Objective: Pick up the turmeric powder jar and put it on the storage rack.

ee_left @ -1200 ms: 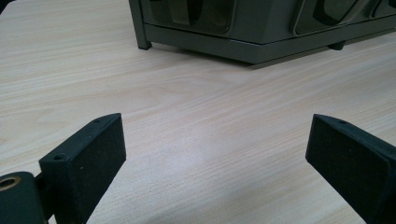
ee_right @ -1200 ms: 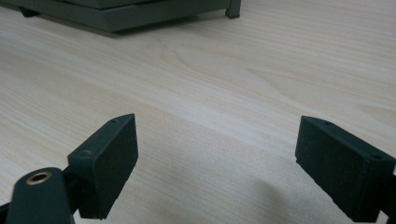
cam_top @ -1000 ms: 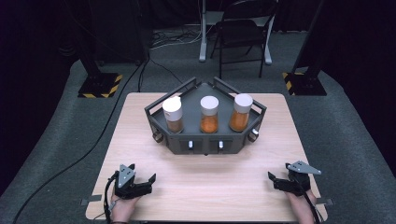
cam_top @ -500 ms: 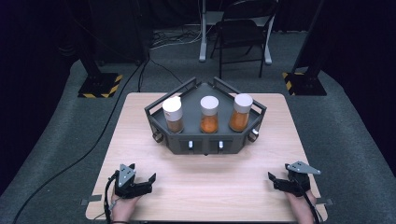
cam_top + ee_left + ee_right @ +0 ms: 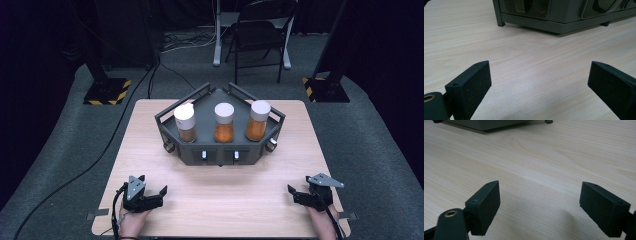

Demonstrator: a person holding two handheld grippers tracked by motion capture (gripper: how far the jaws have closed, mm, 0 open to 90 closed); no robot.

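Note:
A dark grey rack [image 5: 220,154] stands mid-table and holds three white-capped jars of orange-brown contents: left [image 5: 185,123], middle [image 5: 224,123], right [image 5: 258,120]. My left gripper [image 5: 152,186] rests near the front left edge, open, with bare tabletop between its black pads [image 5: 539,72]. At the front right lies my right gripper [image 5: 299,188], also open; its jaws have just been closing a little, with nothing between them [image 5: 540,192]. Both grippers sit well short of the rack, whose base shows at the top of each gripper view [image 5: 564,25] [image 5: 484,124].
The light wooden table [image 5: 220,200] has open surface between the grippers and the rack. Beyond it are a grey floor, a folding chair [image 5: 260,35], stand bases with yellow-black tape [image 5: 107,92], and a cable [image 5: 100,160] running along the left.

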